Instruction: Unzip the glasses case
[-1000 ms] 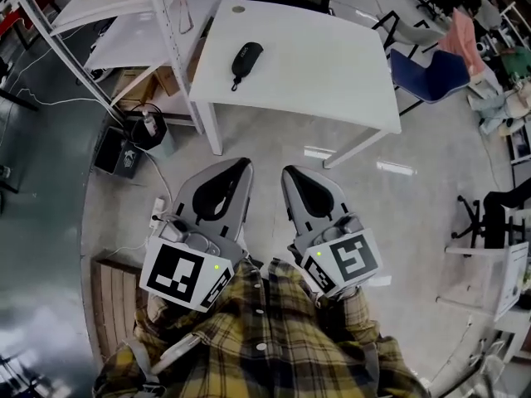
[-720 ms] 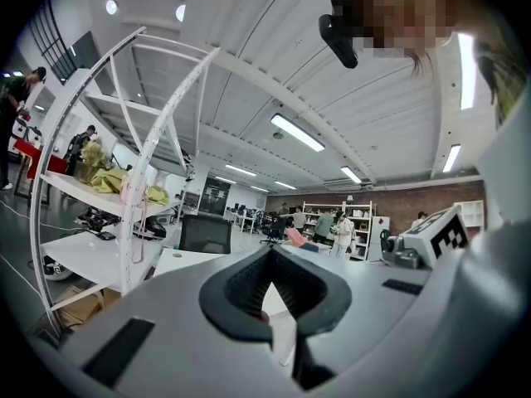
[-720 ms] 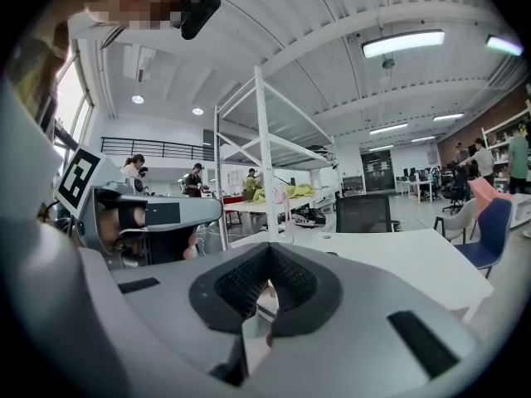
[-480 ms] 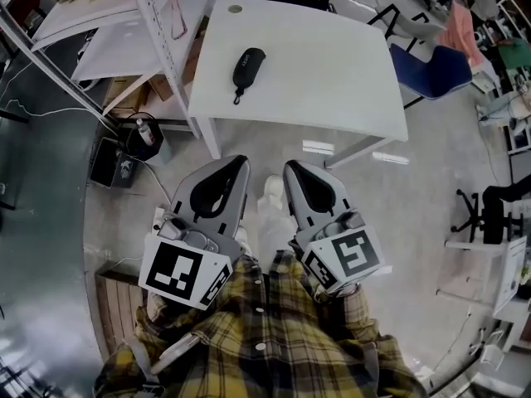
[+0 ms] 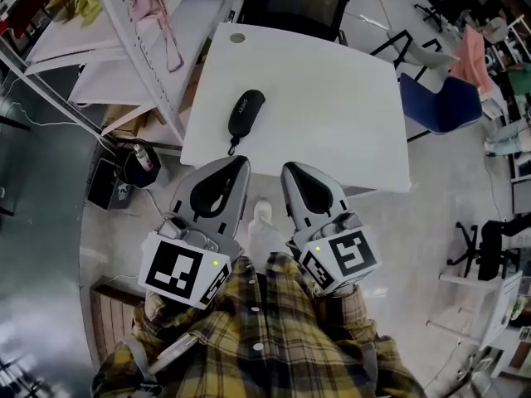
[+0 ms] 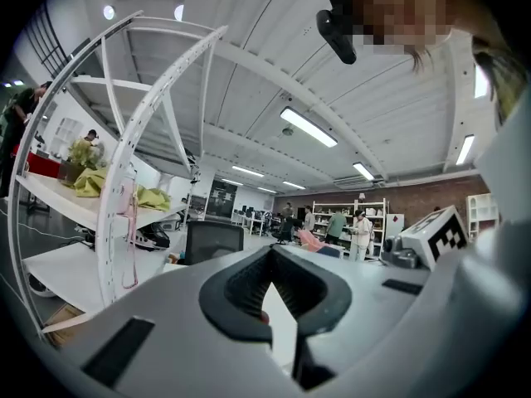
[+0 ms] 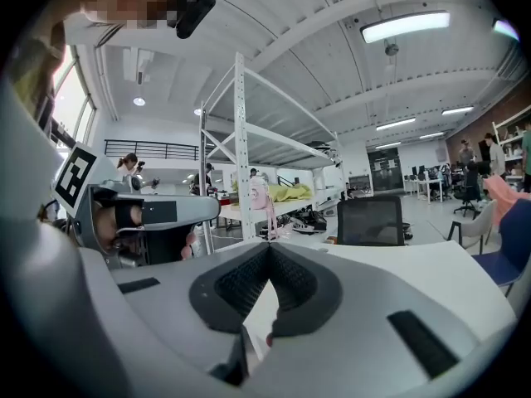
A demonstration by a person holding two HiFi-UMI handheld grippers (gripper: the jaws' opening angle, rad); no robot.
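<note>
A black zipped glasses case point(image 5: 246, 112) lies on the white table point(image 5: 332, 106), left of the table's middle, with its pull cord trailing toward the near edge. My left gripper point(image 5: 240, 162) hovers at the table's near edge, just short of the case, jaws shut and empty. Beside it, my right gripper point(image 5: 290, 170) is also shut with nothing in it. In the left gripper view the left gripper point(image 6: 270, 251) has its pads meeting at the tip. The right gripper view shows the right gripper point(image 7: 268, 247) the same way. Neither gripper view shows the case.
A white metal rack point(image 5: 141, 40) with a pink item hanging on it stands against the table's left side. A black chair point(image 5: 299, 2) sits behind the table and a blue chair point(image 5: 436, 102) to its right. A black bucket-like object point(image 5: 137, 160) and cables lie on the floor at left.
The table and case have drawn nearer. Both grippers, side by side and still shut, have advanced from over the open floor to the table's near edge.
</note>
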